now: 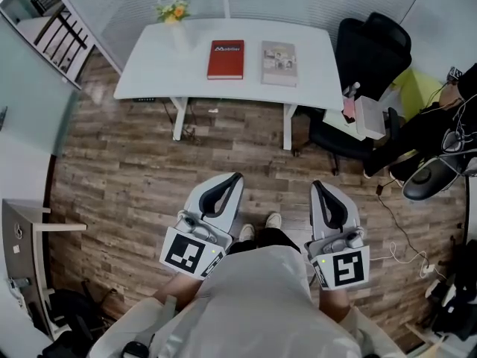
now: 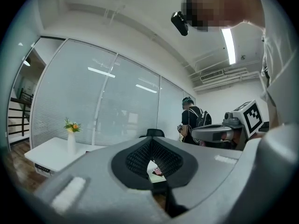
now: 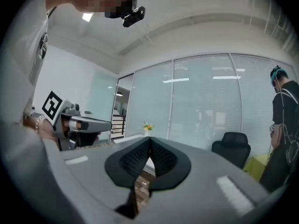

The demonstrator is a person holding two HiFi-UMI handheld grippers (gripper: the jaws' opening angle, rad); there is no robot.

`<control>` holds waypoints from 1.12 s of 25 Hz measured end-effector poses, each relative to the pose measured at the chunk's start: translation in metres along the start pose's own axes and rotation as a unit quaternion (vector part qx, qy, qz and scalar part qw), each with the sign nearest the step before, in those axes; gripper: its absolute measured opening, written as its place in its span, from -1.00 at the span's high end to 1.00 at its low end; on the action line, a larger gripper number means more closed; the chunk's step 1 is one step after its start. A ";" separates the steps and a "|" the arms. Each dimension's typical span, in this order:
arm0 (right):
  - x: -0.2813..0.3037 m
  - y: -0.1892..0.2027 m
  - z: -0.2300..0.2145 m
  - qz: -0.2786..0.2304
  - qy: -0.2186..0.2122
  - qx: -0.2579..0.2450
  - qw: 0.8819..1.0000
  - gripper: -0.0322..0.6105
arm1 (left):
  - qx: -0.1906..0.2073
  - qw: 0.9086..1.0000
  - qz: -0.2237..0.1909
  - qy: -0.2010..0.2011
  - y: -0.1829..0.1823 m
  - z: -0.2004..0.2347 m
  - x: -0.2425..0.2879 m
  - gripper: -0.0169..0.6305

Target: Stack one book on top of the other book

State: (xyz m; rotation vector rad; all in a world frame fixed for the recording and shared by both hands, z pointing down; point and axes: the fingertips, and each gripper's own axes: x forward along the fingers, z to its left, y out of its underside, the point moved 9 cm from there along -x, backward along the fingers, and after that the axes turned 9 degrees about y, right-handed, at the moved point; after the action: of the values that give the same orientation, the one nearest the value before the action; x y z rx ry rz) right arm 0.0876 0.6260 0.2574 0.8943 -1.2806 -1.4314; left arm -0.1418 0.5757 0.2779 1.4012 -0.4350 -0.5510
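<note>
Our left gripper and right gripper are shut tight, holding nothing. We should step to the table, then open wide for the red book.

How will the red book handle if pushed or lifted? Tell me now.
The red book lies flat on the white table, so it should not roll or tip. It looks neatly bound and square, so probably stiff, not floppy. Its cover looks smooth, so a push may slide it.
</note>
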 end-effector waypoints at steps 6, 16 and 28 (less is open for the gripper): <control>0.009 0.006 -0.003 0.008 0.000 0.001 1.000 0.89 | -0.003 1.000 -0.002 0.001 0.003 0.006 0.007 0.93; 0.044 0.008 -0.035 -0.002 -0.004 0.003 1.000 0.88 | 0.002 1.000 -0.005 -0.003 0.000 0.025 0.049 0.93; 0.121 0.022 -0.115 -0.001 -0.014 0.018 1.000 0.88 | 0.001 1.000 0.008 -0.008 0.000 0.062 0.152 0.93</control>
State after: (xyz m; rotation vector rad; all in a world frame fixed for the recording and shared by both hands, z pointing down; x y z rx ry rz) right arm 0.1705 0.4798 0.2690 0.9036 -1.3294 -1.4312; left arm -0.0566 0.4356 0.2807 1.3939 -0.4593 -0.5489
